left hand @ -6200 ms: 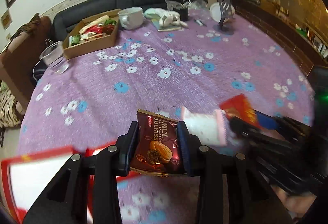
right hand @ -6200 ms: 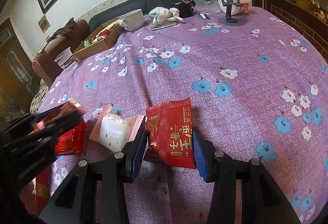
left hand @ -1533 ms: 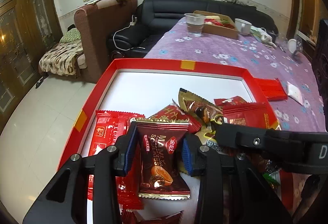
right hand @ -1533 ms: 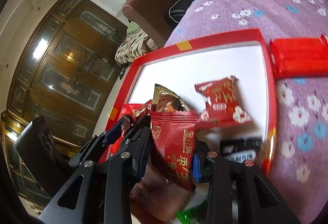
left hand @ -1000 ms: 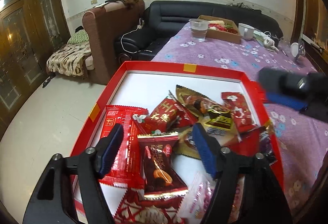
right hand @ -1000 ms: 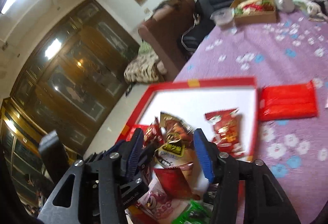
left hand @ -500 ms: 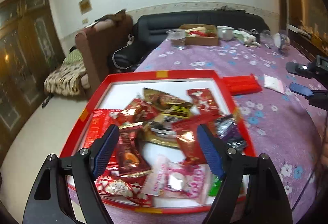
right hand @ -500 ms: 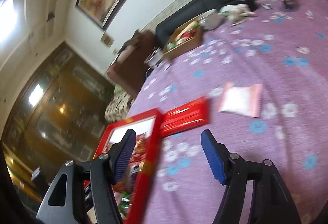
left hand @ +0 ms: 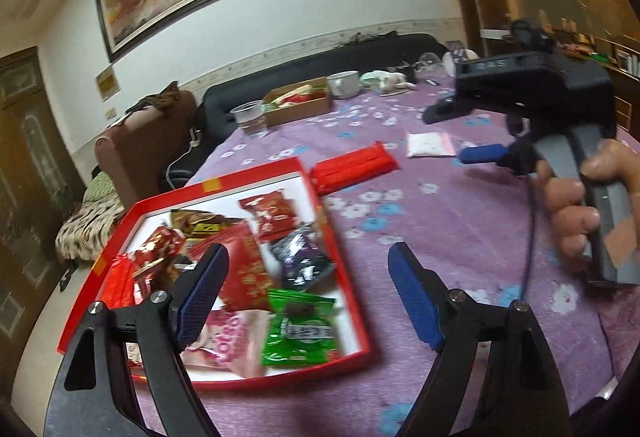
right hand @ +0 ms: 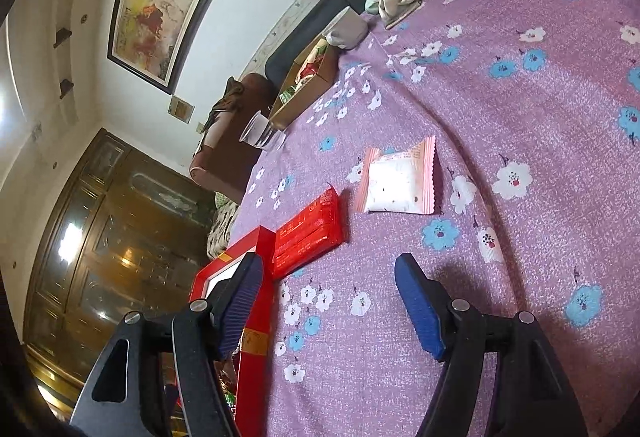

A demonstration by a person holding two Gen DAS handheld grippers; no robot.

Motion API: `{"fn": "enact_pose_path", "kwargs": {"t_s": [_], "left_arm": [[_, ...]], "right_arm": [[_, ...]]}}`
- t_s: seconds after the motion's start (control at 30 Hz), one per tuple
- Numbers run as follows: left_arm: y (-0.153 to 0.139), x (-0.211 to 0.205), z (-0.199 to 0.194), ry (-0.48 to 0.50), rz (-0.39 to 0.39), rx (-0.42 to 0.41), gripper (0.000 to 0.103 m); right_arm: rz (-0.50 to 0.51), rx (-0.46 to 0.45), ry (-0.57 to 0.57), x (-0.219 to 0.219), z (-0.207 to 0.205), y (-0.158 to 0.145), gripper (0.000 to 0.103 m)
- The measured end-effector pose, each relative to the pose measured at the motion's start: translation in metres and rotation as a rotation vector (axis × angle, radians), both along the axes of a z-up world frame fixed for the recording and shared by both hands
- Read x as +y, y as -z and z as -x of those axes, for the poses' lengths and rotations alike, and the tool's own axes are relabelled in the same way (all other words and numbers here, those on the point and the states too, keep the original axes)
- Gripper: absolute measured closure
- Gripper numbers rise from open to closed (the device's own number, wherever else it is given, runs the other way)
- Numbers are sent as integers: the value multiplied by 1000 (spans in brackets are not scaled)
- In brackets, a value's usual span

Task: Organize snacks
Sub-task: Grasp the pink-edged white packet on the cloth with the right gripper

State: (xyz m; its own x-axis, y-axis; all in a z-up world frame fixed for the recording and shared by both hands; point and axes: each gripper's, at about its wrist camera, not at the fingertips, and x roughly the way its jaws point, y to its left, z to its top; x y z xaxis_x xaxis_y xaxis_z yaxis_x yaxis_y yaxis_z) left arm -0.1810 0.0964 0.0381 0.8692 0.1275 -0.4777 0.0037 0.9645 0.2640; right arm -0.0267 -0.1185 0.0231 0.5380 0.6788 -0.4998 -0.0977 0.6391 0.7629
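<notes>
A red tray (left hand: 329, 237) with a white floor holds several snack packets, among them a green one (left hand: 300, 333), a pink one (left hand: 236, 341) and a dark purple one (left hand: 304, 261). My left gripper (left hand: 308, 265) hangs open over the tray's right rim, nothing between its fingers. Beyond the tray, a flat red packet (left hand: 352, 167) (right hand: 308, 237) and a white-and-pink packet (left hand: 428, 144) (right hand: 400, 183) lie on the purple flowered cloth. My right gripper (right hand: 328, 269) is open and empty, low over the cloth beside the tray's corner (right hand: 256, 357). A hand (left hand: 572, 213) holds its grip.
At the far end of the table stand a cardboard box of snacks (left hand: 298, 103), a clear plastic cup (left hand: 250, 119) and a white bowl (left hand: 344, 83). A brown armchair (left hand: 140, 145) and a black sofa sit past the table's left edge.
Both grippers have let their red packets go into the tray and opened. They have swung right, off the tray and toward the packets on the cloth.
</notes>
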Motion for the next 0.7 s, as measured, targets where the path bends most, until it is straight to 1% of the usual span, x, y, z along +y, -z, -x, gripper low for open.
{"fn": "enact_pose_path", "kwargs": {"t_s": [0.07, 0.13, 0.23, 0.3, 0.37, 0.43, 0.47, 0.57, 0.63, 0.7], "left_arm": [[-3, 0, -1, 10, 3, 7, 21], [-8, 4, -6, 2, -2, 10, 21], [-13, 14, -11, -19, -8, 7, 21], [-17, 24, -17, -36, -1, 14, 21], [-18, 34, -21, -60, 19, 24, 21], [-16, 40, -24, -72, 36, 34, 21], [-14, 43, -26, -76, 42, 44, 21], [-12, 50, -34, -75, 44, 79, 21], [-15, 52, -38, -74, 35, 88, 21], [-18, 53, -42, -70, 17, 85, 21]], "right_arm": [[6, -6, 4, 0, 2, 0, 32], [7, -14, 3, 1, 4, -2, 32], [-8, 0, -15, 1, 0, -5, 32], [21, -2, -25, 3, -8, -13, 32], [61, -28, -46, 4, -23, -28, 32], [124, -45, -72, 6, -44, -38, 32], [143, -47, -89, 8, -55, -39, 32], [193, -36, -134, 11, -90, -33, 32], [228, -29, -176, 16, -105, -24, 32], [265, 1, -225, 22, -114, -13, 32]]}}
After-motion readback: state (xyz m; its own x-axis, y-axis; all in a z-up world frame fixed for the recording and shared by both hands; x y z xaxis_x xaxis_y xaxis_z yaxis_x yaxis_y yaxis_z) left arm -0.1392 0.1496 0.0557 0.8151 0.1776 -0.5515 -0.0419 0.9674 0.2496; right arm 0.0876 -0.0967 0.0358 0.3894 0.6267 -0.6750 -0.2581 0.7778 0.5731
